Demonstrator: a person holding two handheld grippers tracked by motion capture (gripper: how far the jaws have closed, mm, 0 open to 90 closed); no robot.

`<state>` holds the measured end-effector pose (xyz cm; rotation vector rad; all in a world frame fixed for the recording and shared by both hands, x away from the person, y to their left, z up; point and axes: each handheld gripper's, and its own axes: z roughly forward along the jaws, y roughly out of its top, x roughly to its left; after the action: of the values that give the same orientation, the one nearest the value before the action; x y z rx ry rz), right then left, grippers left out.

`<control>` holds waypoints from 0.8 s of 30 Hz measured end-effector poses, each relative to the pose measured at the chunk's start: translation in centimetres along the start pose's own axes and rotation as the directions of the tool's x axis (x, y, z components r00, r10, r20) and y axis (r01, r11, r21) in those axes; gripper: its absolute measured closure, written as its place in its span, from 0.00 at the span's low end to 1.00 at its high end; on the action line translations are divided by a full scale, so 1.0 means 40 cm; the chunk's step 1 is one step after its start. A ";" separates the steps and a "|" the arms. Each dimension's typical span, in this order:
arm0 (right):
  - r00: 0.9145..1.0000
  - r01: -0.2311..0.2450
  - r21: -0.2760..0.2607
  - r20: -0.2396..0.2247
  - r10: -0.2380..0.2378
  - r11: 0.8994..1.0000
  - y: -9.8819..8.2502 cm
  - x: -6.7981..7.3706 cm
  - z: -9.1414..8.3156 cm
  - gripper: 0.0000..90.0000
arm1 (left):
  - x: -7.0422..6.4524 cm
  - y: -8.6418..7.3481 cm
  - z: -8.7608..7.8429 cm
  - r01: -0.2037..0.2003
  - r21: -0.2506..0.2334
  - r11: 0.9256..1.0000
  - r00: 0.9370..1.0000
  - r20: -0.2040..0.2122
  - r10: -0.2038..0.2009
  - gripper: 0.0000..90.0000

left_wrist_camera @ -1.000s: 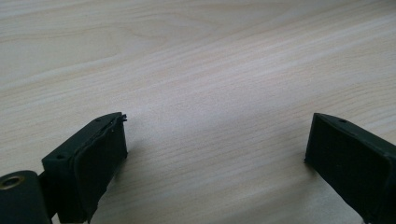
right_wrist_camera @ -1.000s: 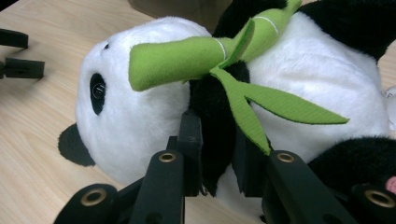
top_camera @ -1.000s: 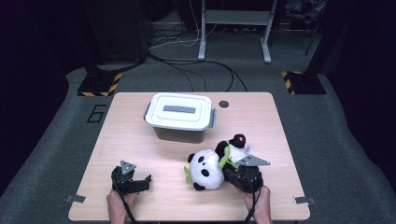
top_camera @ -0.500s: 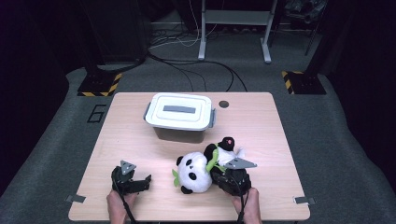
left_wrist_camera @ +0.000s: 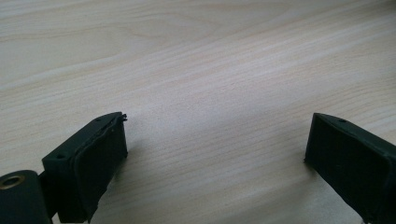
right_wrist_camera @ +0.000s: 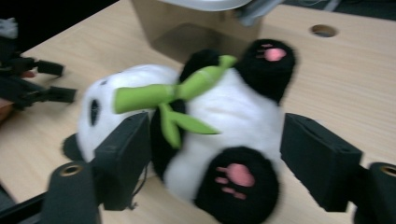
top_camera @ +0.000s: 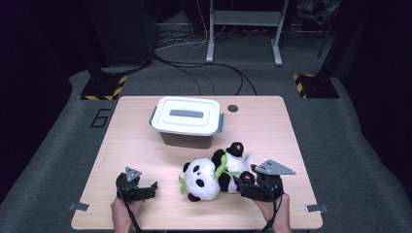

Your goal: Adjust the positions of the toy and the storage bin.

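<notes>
Sideways, panda plush lies head left, feet right.

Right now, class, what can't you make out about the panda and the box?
- Box contents: high view, white lid covers them.
- Box top: right gripper view, cut off by the top edge.
- Panda details: right gripper view, motion blur.
- Panda's underside: hidden against the table.

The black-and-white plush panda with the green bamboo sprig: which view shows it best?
The high view: the black-and-white plush panda lies whole on the wooden table, near the lidded white plastic box. The right gripper view shows its belly, sprig and pink-soled feet close but blurred; the left gripper view looks at bare table.
</notes>
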<state>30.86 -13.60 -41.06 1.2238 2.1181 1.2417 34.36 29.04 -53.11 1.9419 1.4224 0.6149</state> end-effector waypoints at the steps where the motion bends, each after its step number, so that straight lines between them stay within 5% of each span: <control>1: 1.000 0.000 0.000 0.000 0.000 1.000 0.000 0.000 0.000 0.23 | 0.000 0.000 0.000 -0.001 -0.001 1.000 1.000 0.000 0.001 0.06; 2: 0.999 0.002 -0.016 0.044 -0.001 1.000 -0.006 -0.029 -0.012 0.17 | 0.001 0.001 0.001 -0.002 -0.002 1.000 1.000 0.001 0.002 0.06; 7: 0.993 -0.018 -0.024 0.115 0.021 1.000 -0.037 -0.104 -0.011 0.15 | -0.001 0.004 0.004 -0.001 -0.001 1.000 1.000 0.000 0.001 0.06; 10: 0.984 -0.044 0.018 0.173 0.040 0.999 -0.085 -0.175 0.022 0.09 | -0.006 0.007 0.007 0.019 0.002 1.000 1.000 -0.017 -0.019 0.05; 16: 0.976 -0.098 0.066 0.202 0.082 0.993 -0.142 -0.241 0.076 0.03 | -0.016 0.021 0.009 0.032 0.039 0.999 0.999 -0.035 -0.031 0.05; 24: 0.960 -0.181 0.085 0.234 0.157 0.980 -0.190 -0.317 0.115 0.00 | -0.067 0.072 -0.034 0.014 -0.032 0.999 0.997 0.070 -0.012 0.02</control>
<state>37.18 -23.61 -51.02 1.5418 1.9674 1.0115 34.46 26.20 -50.07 1.9086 1.3725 0.5555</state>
